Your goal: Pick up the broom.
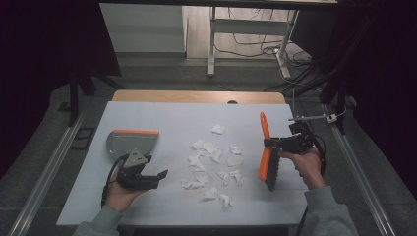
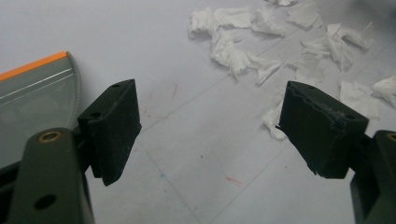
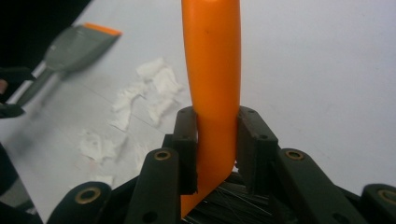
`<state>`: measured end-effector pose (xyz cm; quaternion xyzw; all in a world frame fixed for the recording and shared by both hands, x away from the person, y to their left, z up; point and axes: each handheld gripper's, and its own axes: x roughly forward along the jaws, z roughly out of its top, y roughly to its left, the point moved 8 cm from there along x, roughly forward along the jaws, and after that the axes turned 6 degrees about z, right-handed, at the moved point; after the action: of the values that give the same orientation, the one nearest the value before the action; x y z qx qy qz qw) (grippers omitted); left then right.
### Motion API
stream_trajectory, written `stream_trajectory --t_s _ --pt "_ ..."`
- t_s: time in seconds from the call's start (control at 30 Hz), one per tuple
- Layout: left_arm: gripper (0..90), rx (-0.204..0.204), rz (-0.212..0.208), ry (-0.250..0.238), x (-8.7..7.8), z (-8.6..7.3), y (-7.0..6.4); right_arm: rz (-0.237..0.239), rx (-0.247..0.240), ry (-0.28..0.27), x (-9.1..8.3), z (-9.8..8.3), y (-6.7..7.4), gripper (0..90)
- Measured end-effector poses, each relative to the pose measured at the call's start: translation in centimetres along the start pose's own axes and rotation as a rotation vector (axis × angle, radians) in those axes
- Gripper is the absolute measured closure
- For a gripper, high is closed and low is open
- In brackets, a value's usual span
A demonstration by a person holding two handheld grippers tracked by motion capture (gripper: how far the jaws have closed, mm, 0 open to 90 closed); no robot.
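Grey plastic dustpan (image 1: 132, 141) with an orange lip lies at the left of the pale desk (image 1: 167, 115), handle toward the left claw (image 1: 158, 177), whose jaws stand apart just short of it, holding nothing. Stiff and light, the pan looks easiest taken by that handle, though it may skid on the smooth top. Mid-desk, torn white paper scraps (image 1: 214, 164) lie scattered, roughly fifteen, some overlapping so the count is unsure; soft and featherweight, they seem likely to drift or cling rather than roll. At right, the right claw (image 1: 281, 144) is clamped on the orange handle of a brush (image 1: 268, 157), just above the dark bristles, the brush tilted over the desk near the scraps. Rigid and slick, that handle could twist between the pads. One dustpan, one brush.
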<state>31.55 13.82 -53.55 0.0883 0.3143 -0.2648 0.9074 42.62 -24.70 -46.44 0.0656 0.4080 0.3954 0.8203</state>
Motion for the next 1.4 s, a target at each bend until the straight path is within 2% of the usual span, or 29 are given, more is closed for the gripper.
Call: stream_trajectory --t_s 0.1,0.23,0.33,0.5,0.67,0.97,1.1,1.23,1.3,1.4 --pt "21.0 0.007 -0.008 0.000 0.3 0.5 -0.5 0.026 -0.001 -0.032 -0.1 0.1 0.4 71.1" --pt "21.0 0.013 -0.044 -0.003 0.6 1.2 -1.4 0.034 -0.010 -0.086 -0.2 0.2 1.0 71.1" --pt "21.0 0.021 -0.054 -0.008 0.8 1.7 -2.1 0.057 -0.016 -0.120 0.1 0.2 1.6 71.1" --pt "21.0 0.035 -0.082 -0.011 1.3 2.6 -3.4 0.074 -0.012 -0.153 0.6 0.2 2.2 71.0" --pt "21.0 0.046 -0.114 -0.008 1.8 3.4 -4.5 0.097 -0.013 -0.210 0.8 0.4 3.1 71.0" --pt "21.0 0.086 -0.155 -0.006 2.8 4.7 -7.0 0.070 -0.014 -0.285 1.1 0.5 3.4 71.1" --pt "21.0 0.099 -0.188 -0.010 3.2 5.4 -8.5 0.091 -0.012 -0.318 1.5 0.8 4.1 71.0" --pt "20.9 0.125 -0.217 -0.014 3.6 6.3 -10.4 0.085 -0.018 -0.343 2.0 1.0 4.8 71.0" --pt "20.9 0.143 -0.224 -0.015 3.8 6.7 -11.2 0.079 -0.020 -0.355 2.2 1.0 5.2 71.0" --pt "20.9 0.148 -0.229 -0.020 4.4 7.1 -12.1 0.082 -0.010 -0.379 2.6 1.1 5.6 71.0"
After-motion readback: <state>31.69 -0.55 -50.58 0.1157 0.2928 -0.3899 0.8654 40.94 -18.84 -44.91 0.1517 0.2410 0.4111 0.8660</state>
